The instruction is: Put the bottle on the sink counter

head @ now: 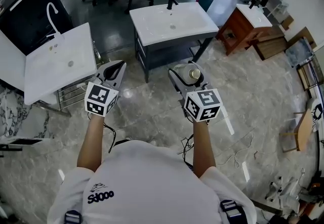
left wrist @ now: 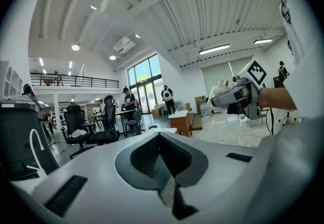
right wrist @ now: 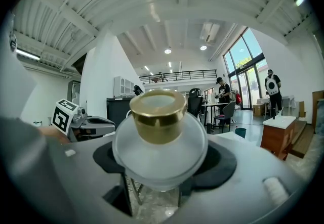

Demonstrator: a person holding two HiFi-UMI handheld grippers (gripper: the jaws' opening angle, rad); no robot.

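Right tongs (right wrist: 159,167) clamp bottle (right wrist: 159,139); left gripper view: left tongs (left wrist: 169,167) touching.

- The bottle (right wrist: 159,134) is shown only as a gold cap and frosted shoulder; its lower body is hidden by the jaws of the right gripper (right wrist: 160,170), which are clamped on it.
- The person's torso (head: 152,187) is cut off by the head view's lower edge.
- The distant people (left wrist: 167,98) are too small to be made out.
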